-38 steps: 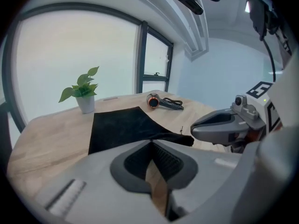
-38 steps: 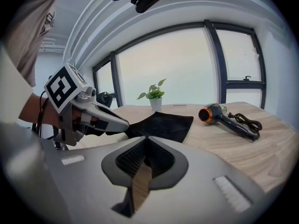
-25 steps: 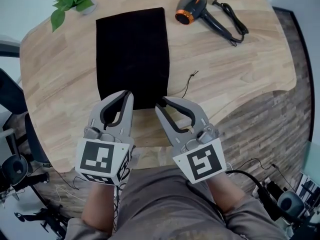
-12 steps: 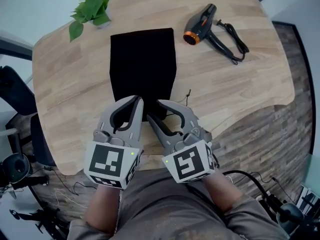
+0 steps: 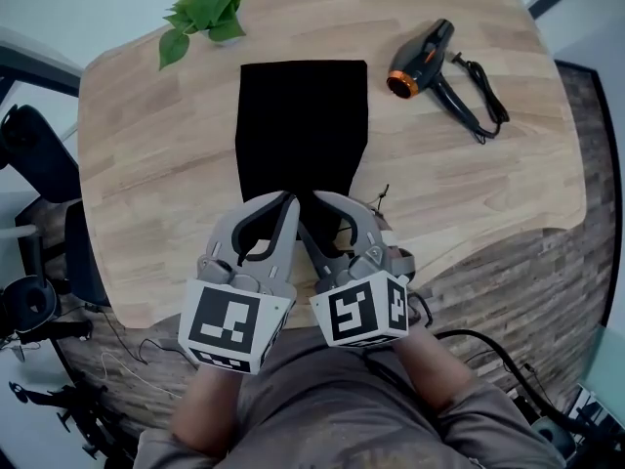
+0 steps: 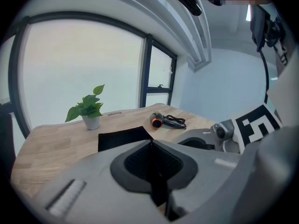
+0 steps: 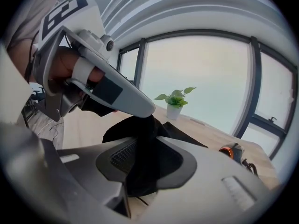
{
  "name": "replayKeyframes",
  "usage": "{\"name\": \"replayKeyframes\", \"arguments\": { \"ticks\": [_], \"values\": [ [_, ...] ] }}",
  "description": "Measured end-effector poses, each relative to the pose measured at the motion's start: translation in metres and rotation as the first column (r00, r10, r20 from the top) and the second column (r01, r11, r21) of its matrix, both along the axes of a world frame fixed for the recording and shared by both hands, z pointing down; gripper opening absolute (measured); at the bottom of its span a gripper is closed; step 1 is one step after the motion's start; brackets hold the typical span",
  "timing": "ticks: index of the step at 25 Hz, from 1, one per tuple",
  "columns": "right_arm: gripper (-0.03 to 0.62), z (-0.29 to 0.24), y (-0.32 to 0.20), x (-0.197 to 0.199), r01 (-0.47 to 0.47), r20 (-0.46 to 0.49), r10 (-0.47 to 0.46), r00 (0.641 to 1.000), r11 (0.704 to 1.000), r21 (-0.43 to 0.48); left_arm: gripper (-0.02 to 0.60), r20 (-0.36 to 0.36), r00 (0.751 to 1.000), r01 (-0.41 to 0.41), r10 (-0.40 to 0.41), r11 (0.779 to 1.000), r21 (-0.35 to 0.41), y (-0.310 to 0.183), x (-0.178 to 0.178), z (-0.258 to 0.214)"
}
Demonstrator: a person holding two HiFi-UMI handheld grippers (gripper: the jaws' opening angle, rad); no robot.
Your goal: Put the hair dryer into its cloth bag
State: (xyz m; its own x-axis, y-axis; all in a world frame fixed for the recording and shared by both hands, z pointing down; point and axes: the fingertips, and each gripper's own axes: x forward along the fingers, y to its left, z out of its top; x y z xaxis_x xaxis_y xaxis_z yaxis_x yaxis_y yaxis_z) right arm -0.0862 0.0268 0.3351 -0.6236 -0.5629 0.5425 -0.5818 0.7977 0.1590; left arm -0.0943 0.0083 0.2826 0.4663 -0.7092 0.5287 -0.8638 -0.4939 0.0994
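Observation:
The black cloth bag (image 5: pixel 303 125) lies flat on the wooden table (image 5: pixel 146 164), its mouth end toward me. The black hair dryer (image 5: pixel 430 59) with an orange nozzle ring and coiled cord lies apart at the far right. My left gripper (image 5: pixel 290 201) is shut on the bag's near edge; in the right gripper view the bag (image 7: pixel 140 134) rises in a peak to the left gripper (image 7: pixel 147 113). My right gripper (image 5: pixel 314 209) sits right beside it. Its jaws have just been closing, with a fold of cloth between them and a gap still showing at one pad.
A potted green plant (image 5: pixel 205 8) stands at the table's far left, behind the bag. The table's curved front edge runs just under the grippers. A black chair (image 5: pixel 34 154) stands at the left, and cables lie on the floor at the right.
The right gripper has slid left and rolled, and now sits tight against the left gripper at the bag's near edge. The left gripper has risen a little with the cloth.

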Motion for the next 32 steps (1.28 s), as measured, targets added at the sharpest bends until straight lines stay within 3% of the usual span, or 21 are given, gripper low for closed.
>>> {"name": "replayKeyframes", "arguments": {
  "ticks": [4,7,11,16,20,23,27,32],
  "values": [
    [0.115,0.004,-0.004,0.0,0.006,-0.019,-0.006,1.0,1.0,0.019,0.012,-0.004,1.0,0.007,-0.007,1.0,-0.001,-0.001,-0.001,0.0],
    [0.043,0.004,-0.009,0.002,-0.008,-0.018,0.008,1.0,1.0,0.021,0.012,-0.005,1.0,0.002,-0.002,1.0,-0.007,0.001,-0.002,0.002],
    [0.035,0.004,-0.012,0.003,-0.005,-0.017,0.005,1.0,1.0,0.008,0.019,0.015,1.0,-0.009,0.009,1.0,0.005,0.005,-0.005,0.005],
    [0.035,0.003,-0.015,0.001,-0.007,-0.01,0.007,1.0,1.0,-0.008,0.143,0.063,0.996,-0.062,0.062,0.998,-0.004,0.014,-0.009,0.011],
    [0.035,0.001,-0.017,0.001,-0.01,-0.001,0.01,1.0,1.0,-0.025,0.16,0.15,0.983,-0.1,0.103,0.995,-0.031,0.022,-0.011,0.026],
    [0.037,0.0,-0.016,0.001,0.0,-0.018,0.0,1.0,1.0,-0.011,0.158,0.215,0.972,-0.089,0.091,0.996,-0.021,0.018,-0.011,0.037],
    [0.037,-0.002,-0.017,0.003,-0.001,-0.017,0.0,1.0,1.0,-0.005,0.132,0.34,0.933,-0.125,0.118,0.992,-0.001,0.011,-0.013,0.043],
    [0.041,-0.003,-0.018,0.005,-0.003,-0.012,0.003,1.0,1.0,-0.001,0.053,0.307,0.945,-0.119,0.112,0.993,0.003,0.007,-0.01,0.041]
  ]
}}
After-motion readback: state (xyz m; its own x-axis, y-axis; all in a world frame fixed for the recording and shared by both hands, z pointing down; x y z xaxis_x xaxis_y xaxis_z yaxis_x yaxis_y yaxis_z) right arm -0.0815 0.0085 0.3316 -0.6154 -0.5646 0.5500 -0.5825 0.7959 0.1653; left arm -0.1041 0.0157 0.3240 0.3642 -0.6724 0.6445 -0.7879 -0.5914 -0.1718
